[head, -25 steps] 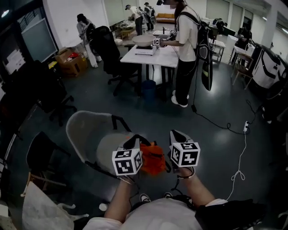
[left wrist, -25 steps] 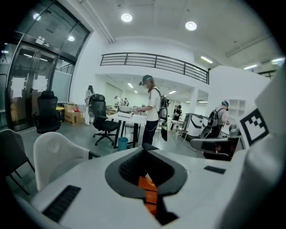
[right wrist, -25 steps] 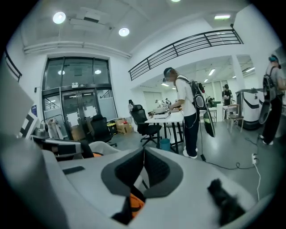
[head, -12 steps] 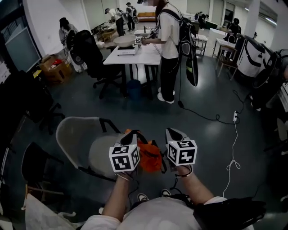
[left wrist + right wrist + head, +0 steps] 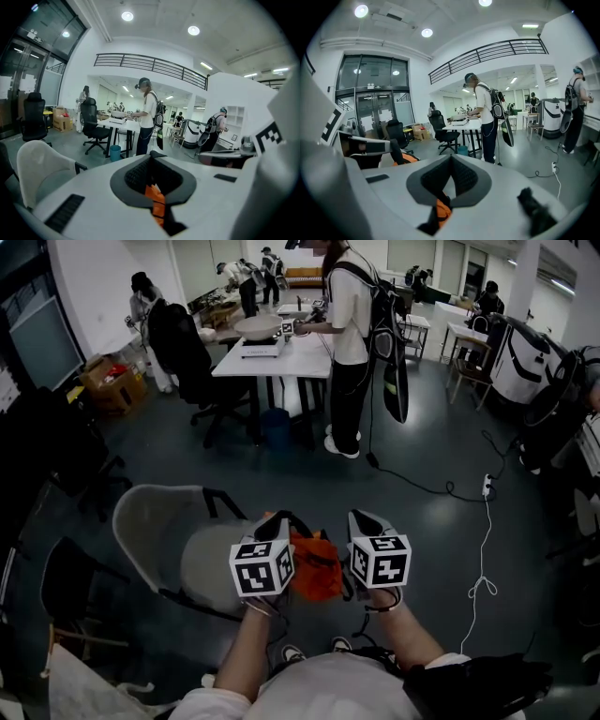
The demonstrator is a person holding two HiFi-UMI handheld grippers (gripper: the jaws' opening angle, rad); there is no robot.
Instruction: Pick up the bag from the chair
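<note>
An orange bag [image 5: 317,563] with black handles hangs between my two grippers, just right of the pale grey chair [image 5: 164,521]. In the head view I cannot tell whether it touches the seat. My left gripper [image 5: 271,521] is shut on the bag's left side. Orange fabric [image 5: 157,201] shows pinched between its jaws [image 5: 152,161]. My right gripper [image 5: 362,521] is shut on the bag's right side. Orange fabric and a black strap [image 5: 439,211] sit between its jaws [image 5: 451,165]. Most of the bag is hidden behind the marker cubes.
A person with a backpack [image 5: 349,343] stands at a white table [image 5: 281,354] ahead. A black office chair [image 5: 183,343] is beside it. A white cable [image 5: 483,554] runs across the dark floor at right. Another dark chair [image 5: 75,582] is at lower left.
Both grippers stay shut on the orange bag beside the chair. The head view has shifted a little; the bag and grippers hold nearly the same place.
</note>
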